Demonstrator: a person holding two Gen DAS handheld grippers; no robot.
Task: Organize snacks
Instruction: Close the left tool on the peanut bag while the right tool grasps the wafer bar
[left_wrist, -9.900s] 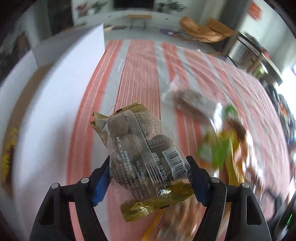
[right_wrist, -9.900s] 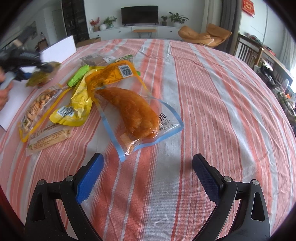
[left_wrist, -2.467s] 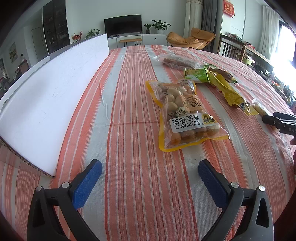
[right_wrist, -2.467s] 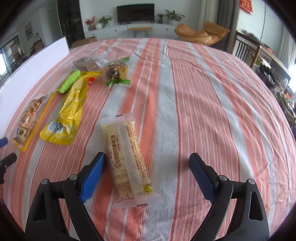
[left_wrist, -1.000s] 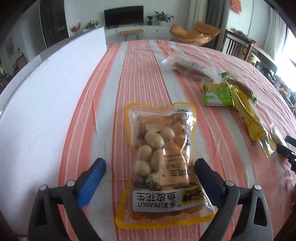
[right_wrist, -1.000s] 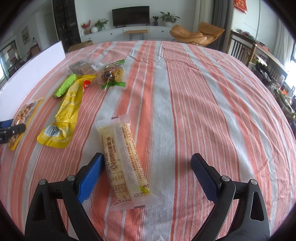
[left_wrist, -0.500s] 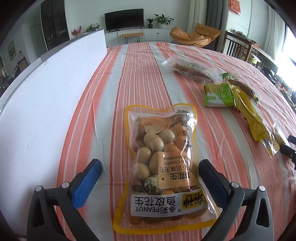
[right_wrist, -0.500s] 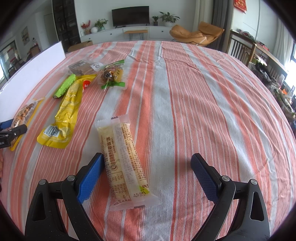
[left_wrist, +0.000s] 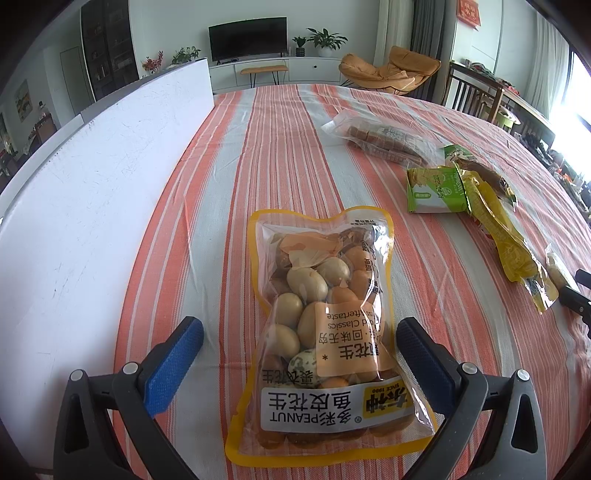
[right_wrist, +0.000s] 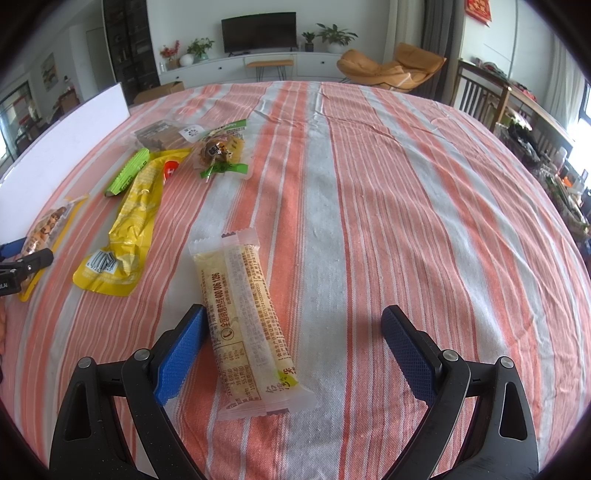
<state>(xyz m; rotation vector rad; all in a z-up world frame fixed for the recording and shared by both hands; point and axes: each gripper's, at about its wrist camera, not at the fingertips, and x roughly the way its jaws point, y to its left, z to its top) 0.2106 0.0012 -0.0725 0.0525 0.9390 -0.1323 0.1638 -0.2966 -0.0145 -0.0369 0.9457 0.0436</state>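
Left gripper (left_wrist: 299, 345): jaws spread wide, just opened further, pads clear of the peanut bag (left_wrist: 327, 326) lying flat between them.
Right gripper (right_wrist: 291, 338): open, holding nothing; rice bar (right_wrist: 245, 319) beside its left pad.
Landmark: white box (left_wrist: 88, 206) stands left of the peanut bag; other snacks lie to its right.
Risk: slick film may slip or crumple if pinched at the edges.
Writing: "PEANUT", "Old Classics", "SINCE 1990", Chinese characters.
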